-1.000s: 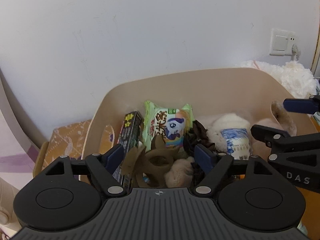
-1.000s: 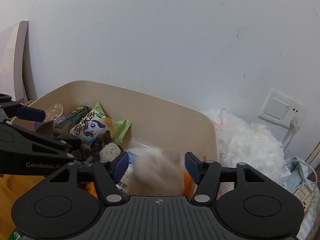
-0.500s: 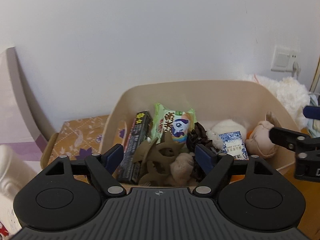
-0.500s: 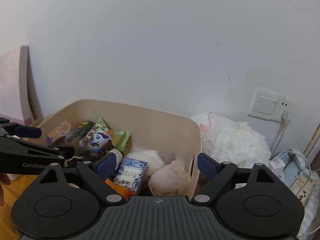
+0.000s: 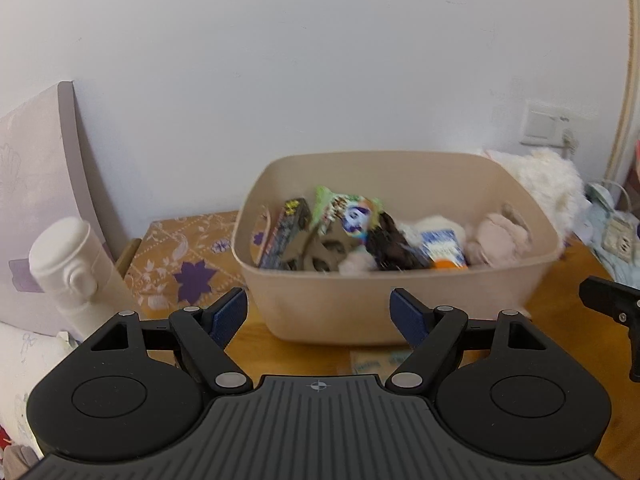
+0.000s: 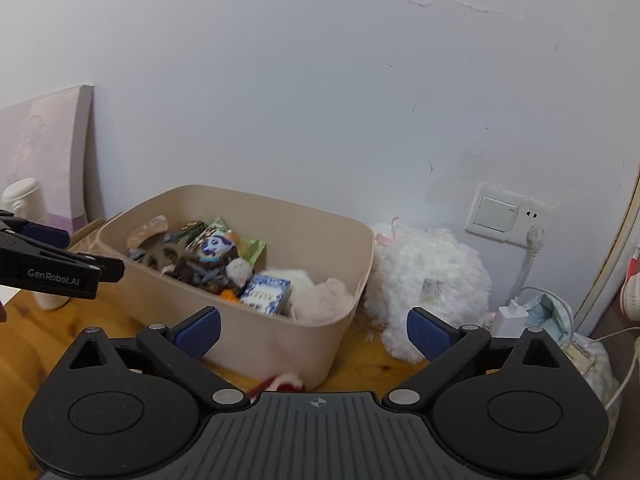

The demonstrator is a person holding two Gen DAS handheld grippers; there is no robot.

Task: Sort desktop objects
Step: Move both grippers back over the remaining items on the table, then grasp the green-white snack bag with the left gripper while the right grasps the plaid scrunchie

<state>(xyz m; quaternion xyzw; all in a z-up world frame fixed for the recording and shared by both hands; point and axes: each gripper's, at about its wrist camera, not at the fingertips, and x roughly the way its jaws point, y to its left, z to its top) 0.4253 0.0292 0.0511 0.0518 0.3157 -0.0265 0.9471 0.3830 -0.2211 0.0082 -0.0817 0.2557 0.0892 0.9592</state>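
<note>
A beige bin (image 5: 400, 304) sits far on the wooden table (image 5: 560, 320), already holding snack packets, a blue box and a pink plush (image 5: 498, 236). Both the left hand-held gripper (image 5: 319, 314) and right hand-held gripper (image 6: 314, 330) stand apart, empty; the right's jaws have just been opening. A small packet (image 5: 376, 360) near the bin looks left to sort.

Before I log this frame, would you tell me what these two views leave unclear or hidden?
- Print on the snack bag in the bin: motion blur, both views.
- Bin's bottom layer: buried under the piled items, both views.
- Paper before the bin, left wrist view: mostly hidden behind the left tongs.
- Red and white thing, right wrist view: mostly hidden behind the right tongs.
- White bottle, right wrist view: crossed by the left tongs.
</note>
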